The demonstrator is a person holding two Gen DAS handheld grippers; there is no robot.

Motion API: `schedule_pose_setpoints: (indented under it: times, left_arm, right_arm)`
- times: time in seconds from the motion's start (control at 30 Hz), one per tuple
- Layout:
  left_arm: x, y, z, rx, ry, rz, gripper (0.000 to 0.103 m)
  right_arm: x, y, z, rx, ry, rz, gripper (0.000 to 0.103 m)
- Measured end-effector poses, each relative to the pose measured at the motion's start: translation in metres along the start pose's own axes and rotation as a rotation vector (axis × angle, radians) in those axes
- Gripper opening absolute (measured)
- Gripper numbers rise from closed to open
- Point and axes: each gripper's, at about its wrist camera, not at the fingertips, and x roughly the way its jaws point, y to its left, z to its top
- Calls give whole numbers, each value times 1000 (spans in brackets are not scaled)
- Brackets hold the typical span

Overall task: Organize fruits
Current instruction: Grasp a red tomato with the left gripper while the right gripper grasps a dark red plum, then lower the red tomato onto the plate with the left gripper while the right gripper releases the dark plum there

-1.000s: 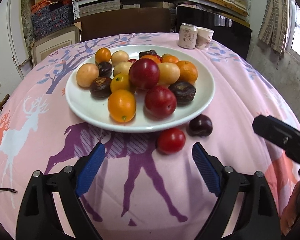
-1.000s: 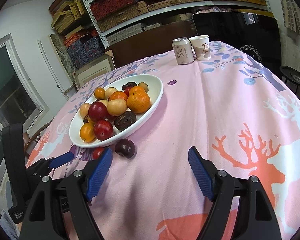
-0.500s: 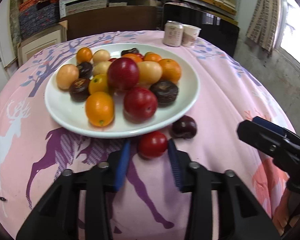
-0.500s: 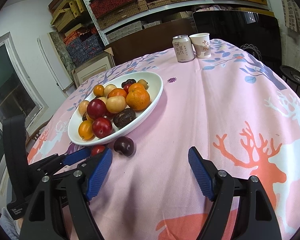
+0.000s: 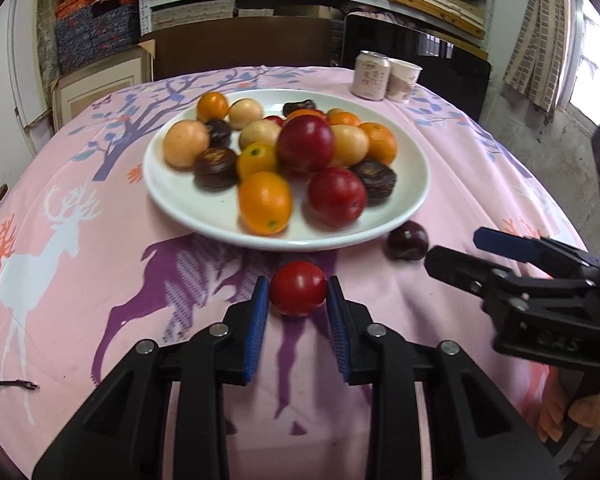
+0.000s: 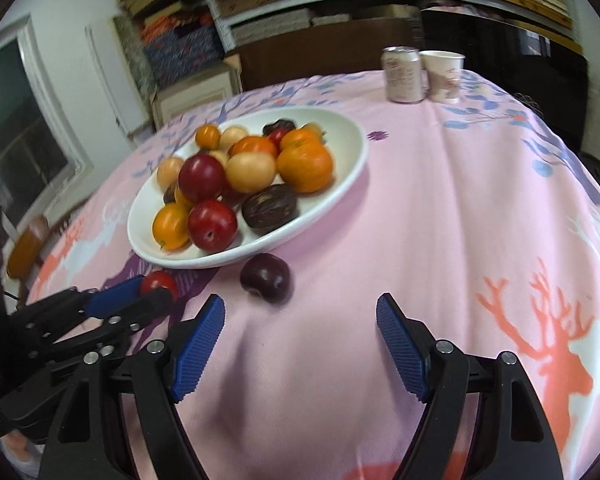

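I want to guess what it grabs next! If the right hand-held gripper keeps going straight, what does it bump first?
Probably the dark purple plum on the tablecloth, just ahead of the open right hand-held gripper, slightly left of centre.
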Motion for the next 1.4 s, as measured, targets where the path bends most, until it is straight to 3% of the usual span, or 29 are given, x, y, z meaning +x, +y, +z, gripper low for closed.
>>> schedule_pose_setpoints:
  times: [0.13,0.27,0.33,0.4,0.57,0.77,1.0,1.07,1.23,1.4]
  left_arm:
    - [1,4,0,-13,4,-16,29]
    - [4,6,-1,-18,9,-28,29]
    - [5,7,0,-23,11,-34,29]
    - [5,6,0,-22,11,-33,29]
    - [7,6,0,-21,14,-36,29]
    - [5,6,-1,-19,16,-34,29]
    - [-32,12,-5,10,-8,-50,29]
    - [-47,20,11,16,-34,-43,29]
    - [-78,42,78,-2,-126,-22,29]
    - [-64,50,142,12,-150,15,29]
  right_arm:
    - [16,8,6,-33,38,-11,78]
    - [23,13,8,-53,51,-16,65]
    - [25,14,9,-62,47,-15,64]
    - [25,14,10,-66,46,-10,52]
    - [25,20,10,-89,52,25,33]
    - [11,18,-2,-59,43,36,32]
    - [-57,10,-27,-4,-53,74,32]
    - [-79,7,-16,1,-103,78,32]
    - [-139,12,53,-29,-257,75,32]
    - [-135,17,117,-42,-314,51,32]
